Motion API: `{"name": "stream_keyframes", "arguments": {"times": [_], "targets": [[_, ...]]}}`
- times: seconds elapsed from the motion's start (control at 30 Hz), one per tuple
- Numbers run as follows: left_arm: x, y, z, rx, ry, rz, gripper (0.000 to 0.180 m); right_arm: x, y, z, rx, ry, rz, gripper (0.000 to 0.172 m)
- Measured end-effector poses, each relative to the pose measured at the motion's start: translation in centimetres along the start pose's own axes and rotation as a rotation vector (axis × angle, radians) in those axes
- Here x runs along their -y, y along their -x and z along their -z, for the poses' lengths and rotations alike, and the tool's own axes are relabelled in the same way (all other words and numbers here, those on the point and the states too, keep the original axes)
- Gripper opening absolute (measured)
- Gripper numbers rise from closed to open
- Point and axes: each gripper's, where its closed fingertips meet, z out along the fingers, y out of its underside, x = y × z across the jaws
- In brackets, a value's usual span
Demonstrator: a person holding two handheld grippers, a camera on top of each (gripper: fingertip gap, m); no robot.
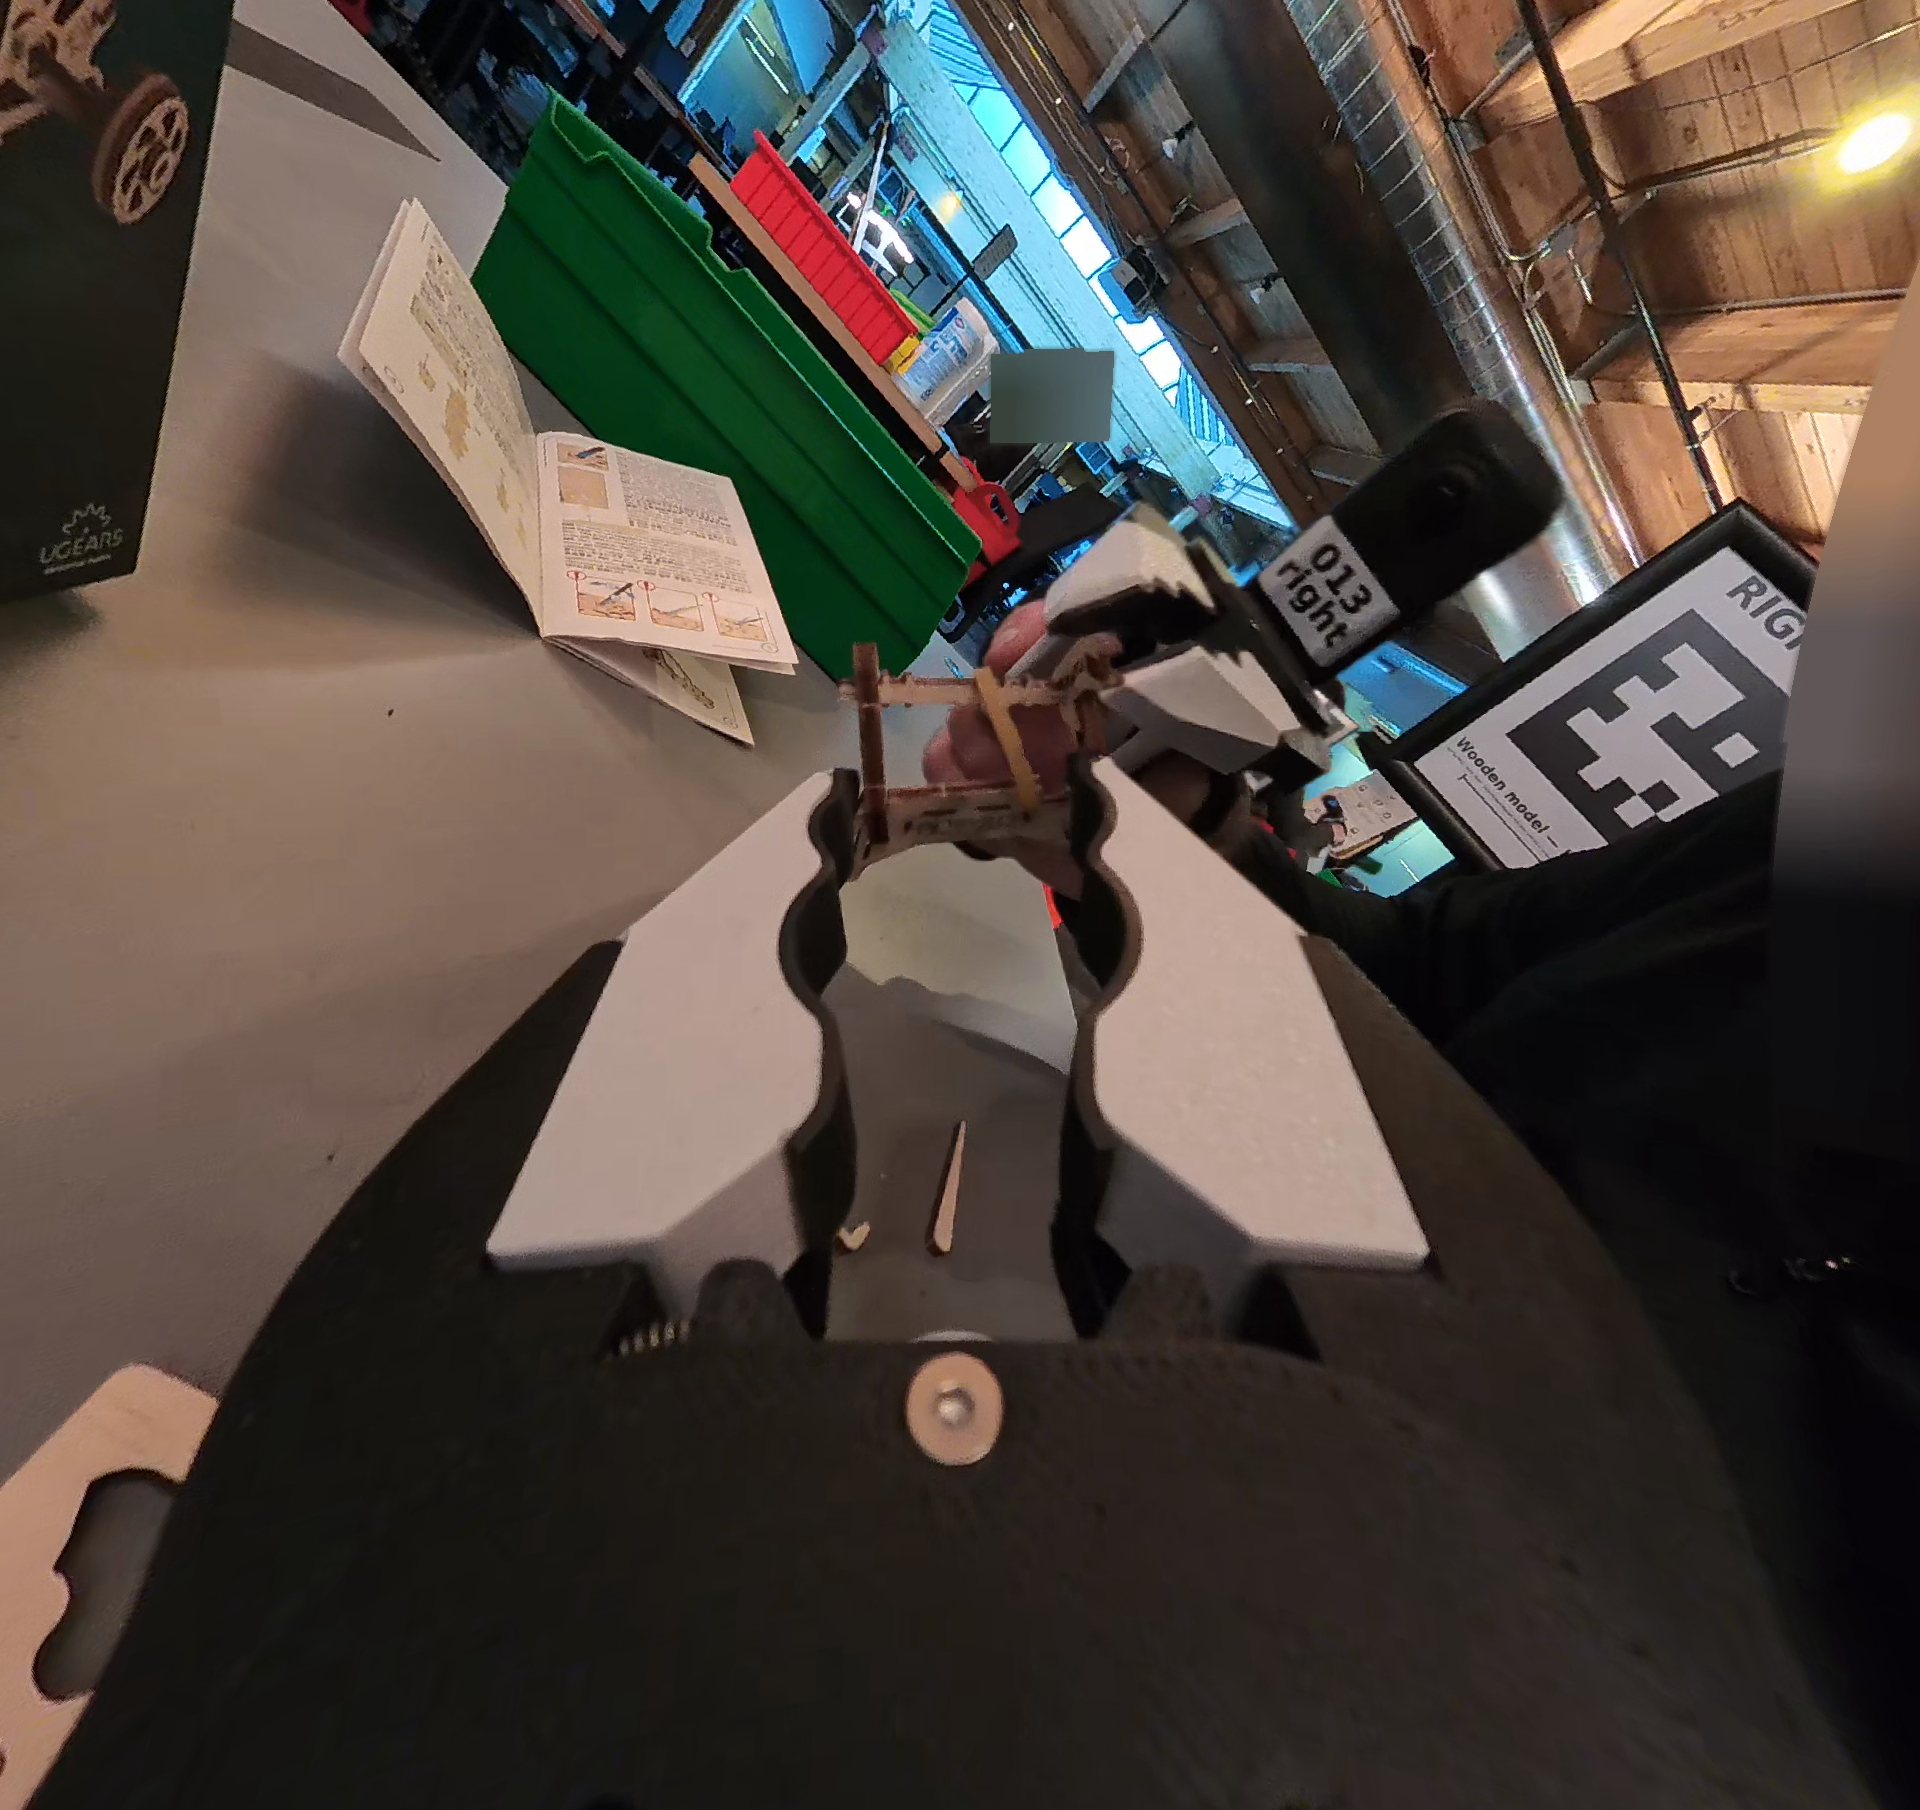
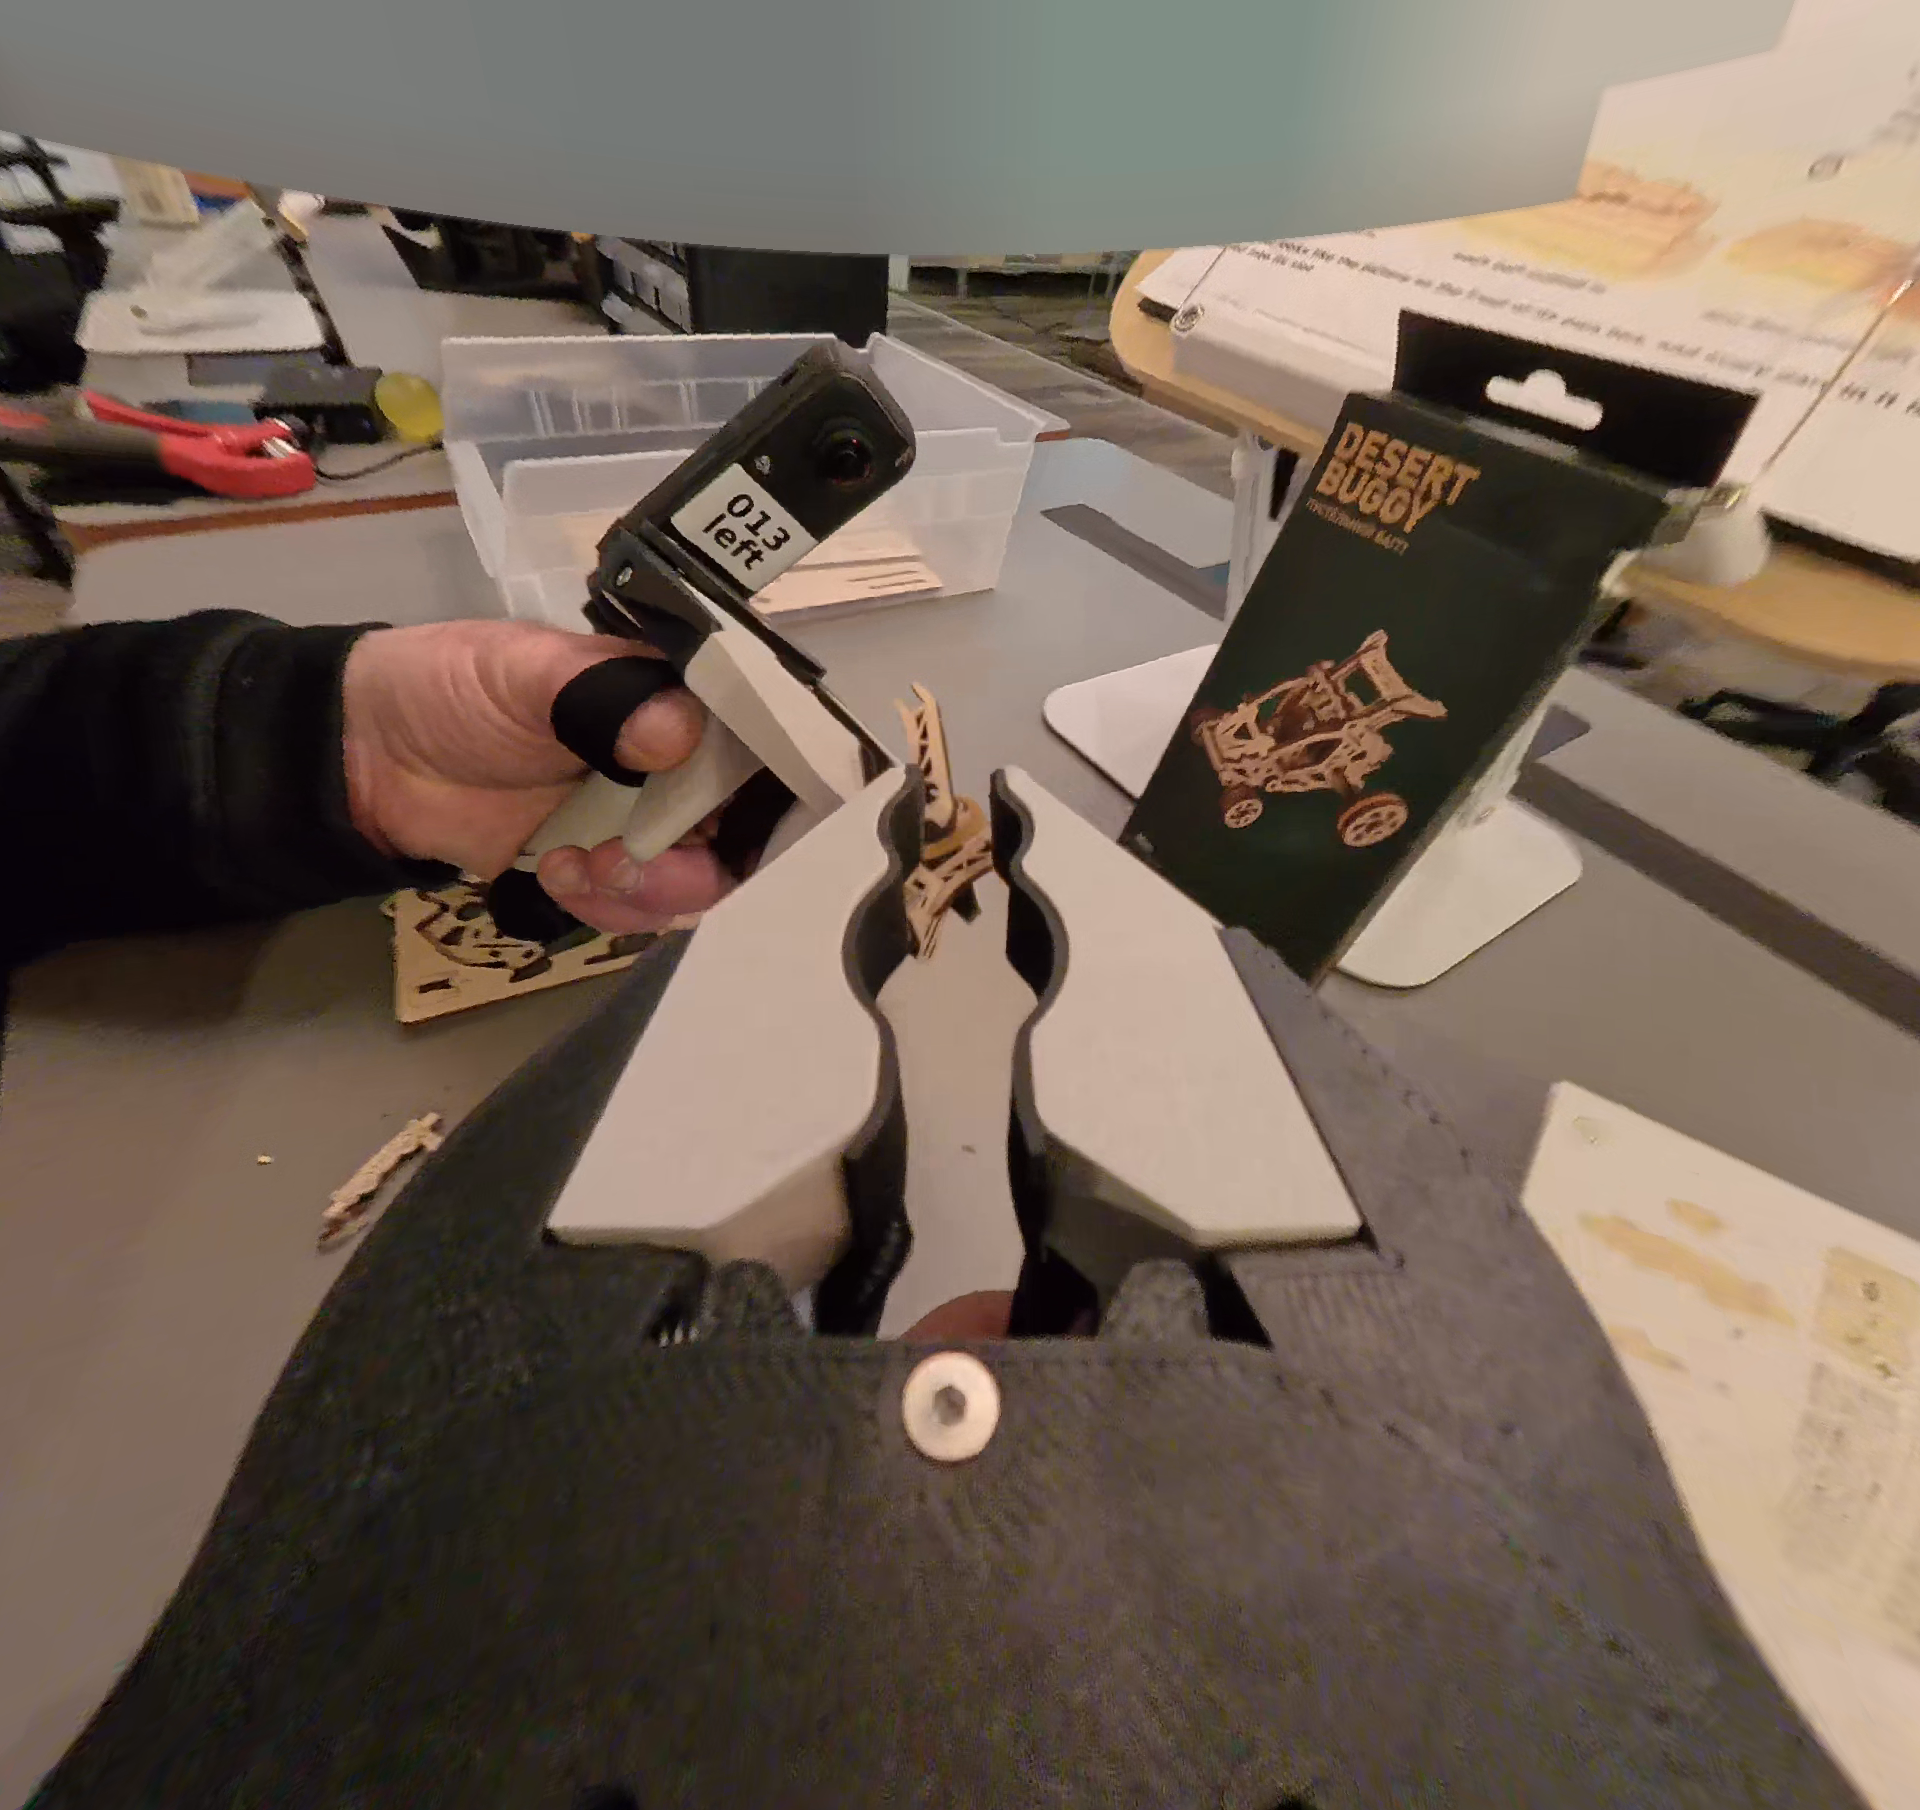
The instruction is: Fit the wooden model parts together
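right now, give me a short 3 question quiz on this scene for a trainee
1. True or false: the wooden frame is lying flat on the table.
2. Which colour is the band looped around the frame? A) red B) yellowish C) blue
3. Fill in: in the left wrist view, the open booklet lies beside a ____ bin.

Key
1. False: it is held up in the air, with the left tool at one side of it and the right tool at the other.
2. B
3. green
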Motion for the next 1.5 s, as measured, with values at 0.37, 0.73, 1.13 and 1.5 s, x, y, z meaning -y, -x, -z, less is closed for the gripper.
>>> {"name": "stream_keyframes", "arguments": {"times": [0.37,0.73,1.13,1.5], "targets": [[-0.2,0.2,-0.1,0.035,0.018,-0.040,0.039,-0.7,0.1,-0.2,0.038,0.028,-0.096,0.001],[-0.2,0.5,-0.3,0.076,0.030,-0.086,0.037,-1.0,-0.3,-0.1,-0.052,0.071,-0.021,0.006],[-0.1,0.4,-0.4,0.065,0.022,-0.083,0.037,-1.1,0.2,0.1,0.040,0.046,-0.186,0.012],[-0.4,0.3,-0.7,0.076,0.038,-0.120,0.037,-1.2,0.5,-0.2,0.119,0.030,-0.333,0.008]]}}
